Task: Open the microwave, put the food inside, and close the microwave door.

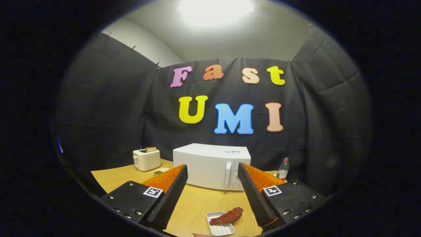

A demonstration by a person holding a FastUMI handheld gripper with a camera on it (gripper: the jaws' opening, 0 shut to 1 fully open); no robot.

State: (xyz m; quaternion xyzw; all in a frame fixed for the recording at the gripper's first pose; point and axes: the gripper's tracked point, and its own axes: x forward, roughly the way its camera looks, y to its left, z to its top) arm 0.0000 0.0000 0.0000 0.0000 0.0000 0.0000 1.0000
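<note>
A white microwave point(210, 164) stands on the wooden table point(197, 204) beyond my fingers, its door shut and its vertical handle point(227, 174) toward the right side. A reddish-brown piece of meat point(227, 216) lies partly on a small white ridged tray point(219, 225) on the table, low between my fingers and nearer the right one. My gripper point(213, 169) is open and holds nothing, well above the table and short of the microwave.
A cream toaster point(146, 159) with a slice of toast in it stands at the back left of the table. A small dish of something green point(160, 171) lies beside it. A plastic bottle point(283, 169) stands right of the microwave.
</note>
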